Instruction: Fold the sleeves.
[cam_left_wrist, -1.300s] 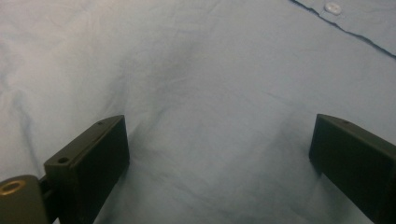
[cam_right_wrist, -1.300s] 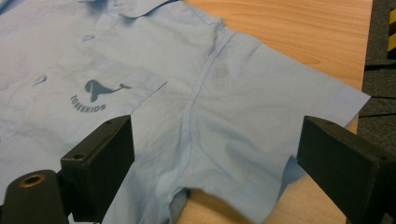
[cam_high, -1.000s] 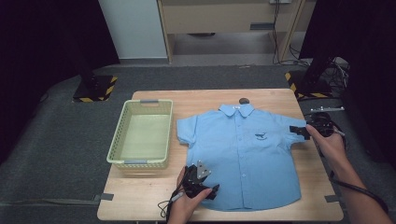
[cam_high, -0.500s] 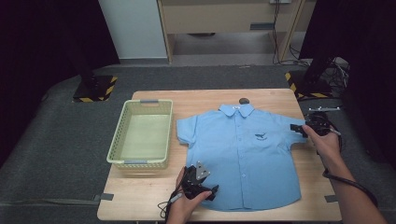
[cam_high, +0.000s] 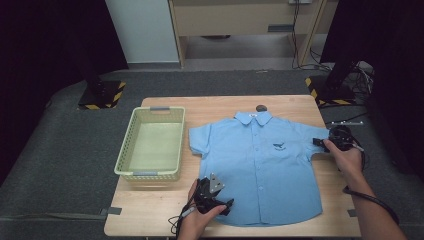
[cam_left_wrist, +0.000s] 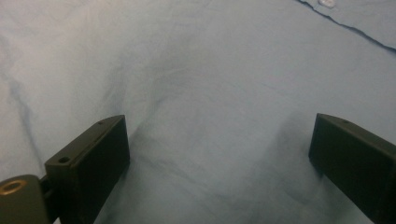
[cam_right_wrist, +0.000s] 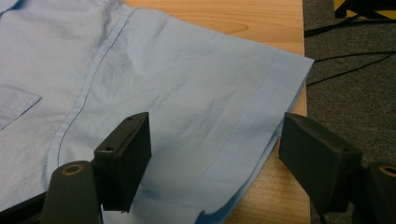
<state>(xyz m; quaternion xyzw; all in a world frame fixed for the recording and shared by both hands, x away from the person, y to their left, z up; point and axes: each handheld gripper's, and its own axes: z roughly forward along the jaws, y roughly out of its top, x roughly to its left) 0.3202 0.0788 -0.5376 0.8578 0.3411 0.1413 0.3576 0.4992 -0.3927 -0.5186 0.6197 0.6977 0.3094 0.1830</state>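
**Two tongs set on a flat shirt, no fold yet made**

Left to right: a green basket (cam_high: 151, 144) stands empty on the left part of the desk (cam_high: 165, 212). Beside it the blue shirt (cam_high: 260, 170) lies face up, buttoned and spread flat, collar toward the far edge, both sleeves out; nothing is folded yet, so the whole fold and any move to the basket appear still to come. The left tongs (cam_high: 214, 196) rest on the hem corner nearest the person, jaws wide with cloth lying between them (cam_left_wrist: 210, 154), not pinched. The right tongs (cam_high: 325, 143) sit over the right sleeve (cam_right_wrist: 224, 112); their jaws have just been closing yet stand apart, straddling the sleeve hem without gripping it. Judged from this, the work is at the grasping stage.

Surface: pale wood, a small dark disc (cam_high: 261, 107) by the collar. Room: grey carpet, dark curtains, hazard-striped stand bases, cables, a wooden cabinet behind.
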